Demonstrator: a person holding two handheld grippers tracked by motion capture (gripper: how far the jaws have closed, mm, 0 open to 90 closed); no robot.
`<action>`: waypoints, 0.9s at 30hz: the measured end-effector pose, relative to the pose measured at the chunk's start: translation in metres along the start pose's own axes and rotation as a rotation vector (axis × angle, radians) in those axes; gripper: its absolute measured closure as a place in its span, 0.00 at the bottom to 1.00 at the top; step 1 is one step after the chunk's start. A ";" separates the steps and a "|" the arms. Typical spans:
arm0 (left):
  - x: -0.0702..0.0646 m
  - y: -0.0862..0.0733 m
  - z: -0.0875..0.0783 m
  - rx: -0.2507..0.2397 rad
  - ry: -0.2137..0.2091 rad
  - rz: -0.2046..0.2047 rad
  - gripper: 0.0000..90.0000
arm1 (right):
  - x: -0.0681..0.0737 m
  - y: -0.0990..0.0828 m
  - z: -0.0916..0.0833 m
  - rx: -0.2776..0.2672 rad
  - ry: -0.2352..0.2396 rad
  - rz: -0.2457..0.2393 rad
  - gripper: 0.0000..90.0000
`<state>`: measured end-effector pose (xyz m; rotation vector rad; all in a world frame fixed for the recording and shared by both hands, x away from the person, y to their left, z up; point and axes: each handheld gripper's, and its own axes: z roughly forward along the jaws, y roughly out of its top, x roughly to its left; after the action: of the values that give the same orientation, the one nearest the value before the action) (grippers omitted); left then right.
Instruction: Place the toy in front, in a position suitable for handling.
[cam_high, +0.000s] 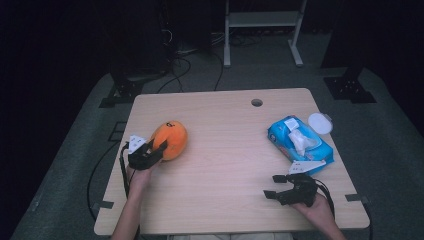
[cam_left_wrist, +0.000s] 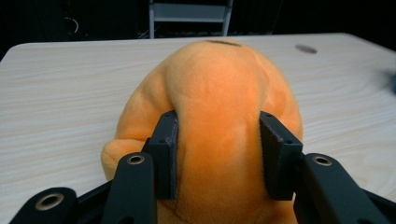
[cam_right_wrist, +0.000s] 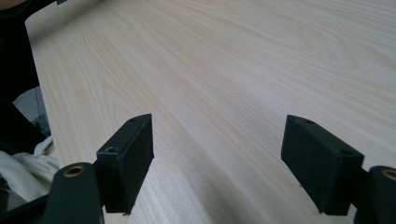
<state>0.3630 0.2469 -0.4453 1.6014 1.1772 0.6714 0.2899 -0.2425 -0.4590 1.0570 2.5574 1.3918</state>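
Note:
An orange plush toy (cam_high: 171, 139) lies on the left part of the wooden table (cam_high: 225, 150). My left gripper (cam_high: 156, 150) is shut on the plush toy (cam_left_wrist: 219, 121); both black pads (cam_left_wrist: 168, 149) press into its soft sides and dent it. Near the table's front right, my right gripper (cam_high: 274, 186) rests in a hand with its jaws wide apart. In the right gripper view the right gripper (cam_right_wrist: 219, 163) has only bare table wood between its pads (cam_right_wrist: 130, 158).
A blue pack of wet wipes (cam_high: 298, 143) with a white tissue sticking out lies at the right, and a round white lid (cam_high: 320, 123) sits at the table's right edge. A small round hole (cam_high: 257, 102) is near the far edge.

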 end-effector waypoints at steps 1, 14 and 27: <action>0.000 0.000 -0.002 -0.005 -0.007 -0.002 0.62 | 0.000 0.000 -0.001 0.000 -0.002 0.003 0.27; -0.023 0.008 -0.007 -0.050 -0.112 0.015 0.65 | -0.001 0.000 -0.001 0.007 -0.013 -0.005 0.27; -0.073 0.014 -0.003 -0.055 -0.288 0.047 0.66 | -0.001 0.000 -0.002 0.000 -0.017 -0.004 0.27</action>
<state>0.3382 0.1805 -0.4229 1.6211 0.9055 0.4786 0.2900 -0.2446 -0.4580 1.0579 2.5466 1.3756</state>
